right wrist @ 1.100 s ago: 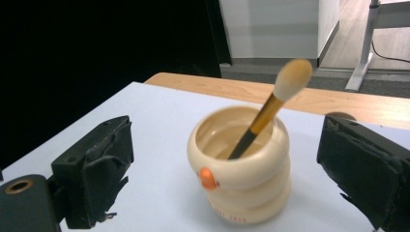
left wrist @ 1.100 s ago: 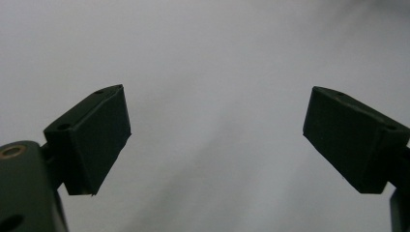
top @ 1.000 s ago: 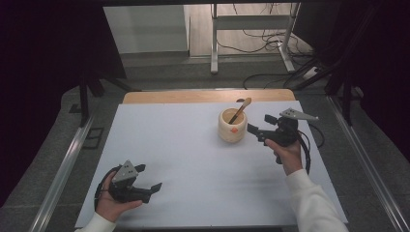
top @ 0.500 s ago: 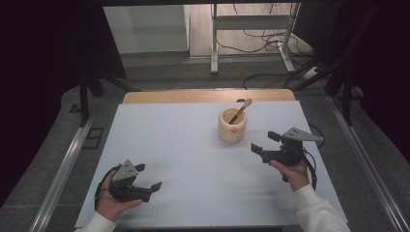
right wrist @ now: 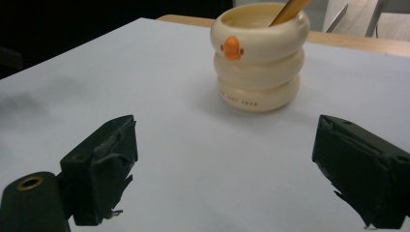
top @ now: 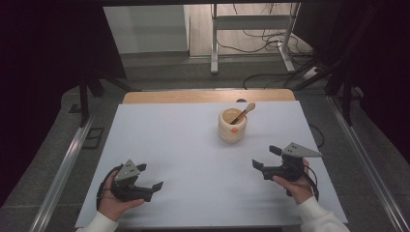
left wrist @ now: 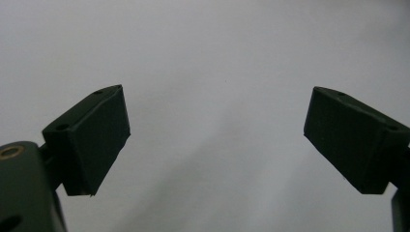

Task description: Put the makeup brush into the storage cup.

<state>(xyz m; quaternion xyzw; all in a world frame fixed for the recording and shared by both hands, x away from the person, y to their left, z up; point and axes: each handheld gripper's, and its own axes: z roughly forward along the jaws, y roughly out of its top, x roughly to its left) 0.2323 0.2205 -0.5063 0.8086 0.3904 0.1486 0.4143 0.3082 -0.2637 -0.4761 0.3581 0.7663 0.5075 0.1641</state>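
The cup (top: 232, 125) stands upright on the white table (top: 183, 145), right of centre in the upper half of the high view. It is cream-coloured, shaped as three stacked rings, with an orange mark on its front. A wooden spoon (top: 243, 113) stands in it, the handle leaning toward the upper right over the rim. In the right gripper view the cup (right wrist: 259, 55) sits at upper centre, beyond the jaw tips and apart from them, with the spoon (right wrist: 289, 9) rising out of its mouth at the top edge.

The right gripper (top: 269, 157) sits at the lower right of the high view, below and right of the cup, held in the person's right hand (top: 292, 185). Its jaws stand wide apart with nothing between them.

The left gripper (top: 149, 177) sits at the lower left of the high view, well apart from the cup, held in the left hand (top: 113, 200). In the left gripper view its jaws are spread wide over bare table (left wrist: 212, 58), gripping nothing.
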